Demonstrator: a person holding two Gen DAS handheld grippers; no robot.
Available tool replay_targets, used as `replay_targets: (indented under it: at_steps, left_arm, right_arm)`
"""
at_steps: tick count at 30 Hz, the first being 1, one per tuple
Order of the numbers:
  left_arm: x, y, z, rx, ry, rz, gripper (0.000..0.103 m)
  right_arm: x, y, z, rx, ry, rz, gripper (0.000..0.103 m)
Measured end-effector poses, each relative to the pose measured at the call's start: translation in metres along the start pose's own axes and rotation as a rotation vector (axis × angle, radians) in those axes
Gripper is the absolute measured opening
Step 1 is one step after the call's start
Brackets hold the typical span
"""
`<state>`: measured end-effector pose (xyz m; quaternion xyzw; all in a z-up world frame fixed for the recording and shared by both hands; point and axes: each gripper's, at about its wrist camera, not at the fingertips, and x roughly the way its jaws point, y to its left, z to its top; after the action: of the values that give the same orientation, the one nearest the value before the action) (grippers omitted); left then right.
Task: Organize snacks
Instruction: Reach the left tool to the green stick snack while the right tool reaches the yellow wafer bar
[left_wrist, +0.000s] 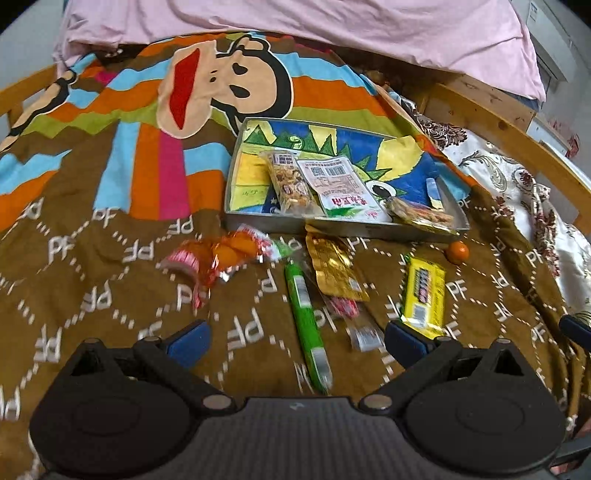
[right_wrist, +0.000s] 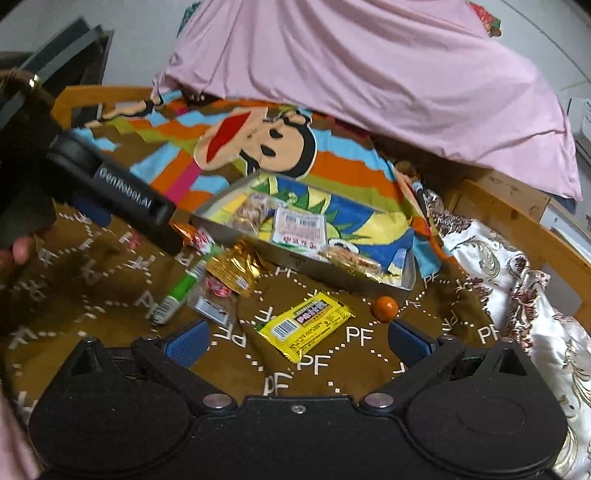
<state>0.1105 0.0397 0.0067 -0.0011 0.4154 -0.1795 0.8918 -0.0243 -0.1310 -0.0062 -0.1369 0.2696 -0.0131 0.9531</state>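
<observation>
Brown blanket (left_wrist: 110, 266) with white "PF" letters, bright stripes and a cartoon monkey face (left_wrist: 225, 81), spread over a wooden-framed bed (left_wrist: 491, 114). Pink sheet (right_wrist: 369, 74) heaped at the far end; floral cloth (right_wrist: 517, 266) along the right edge.

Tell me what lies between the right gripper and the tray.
In the right wrist view, the yellow snack bar lies on the brown blanket between the open right gripper and the tray; a small orange ball sits right of it.

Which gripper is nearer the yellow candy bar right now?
Right. The yellow candy bar lies centred before the open right gripper; the left gripper has it beside one fingertip.
</observation>
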Motion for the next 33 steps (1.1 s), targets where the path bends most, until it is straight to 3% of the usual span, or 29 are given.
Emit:
replay_targets:
  at_steps: [8,13,15,19,24,29,33]
  left_arm:
    - [0.041,0.002,0.011,0.003,0.066,-0.022,0.103]
    - [0.053,0.007,0.003,0.037,0.147,0.074,0.102]
    - [0.054,0.008,0.002,0.038,0.157,0.072,0.102]
    - [0.048,0.004,0.003,0.067,0.134,0.067,0.102]
    - [0.047,-0.01,-0.001,0.178,0.123,0.075,0.101]
    - [0.05,-0.024,-0.007,0.26,0.129,0.061,0.093]
    - [0.052,-0.027,-0.01,0.291,0.133,0.062,0.09]
  right_arm:
    - [0.061,0.006,-0.001,-0.029,0.075,-0.034,0.102]
    - [0.081,0.008,-0.009,-0.028,0.145,-0.045,0.102]
    - [0.083,0.003,-0.01,0.009,0.147,-0.056,0.102]
    - [0.092,-0.014,-0.009,0.116,0.144,-0.065,0.102]
    - [0.111,-0.029,-0.005,0.251,0.166,0.009,0.101]
    - [0.127,-0.027,-0.003,0.268,0.186,0.047,0.089]
    - [0.137,-0.025,-0.005,0.275,0.215,0.06,0.089]
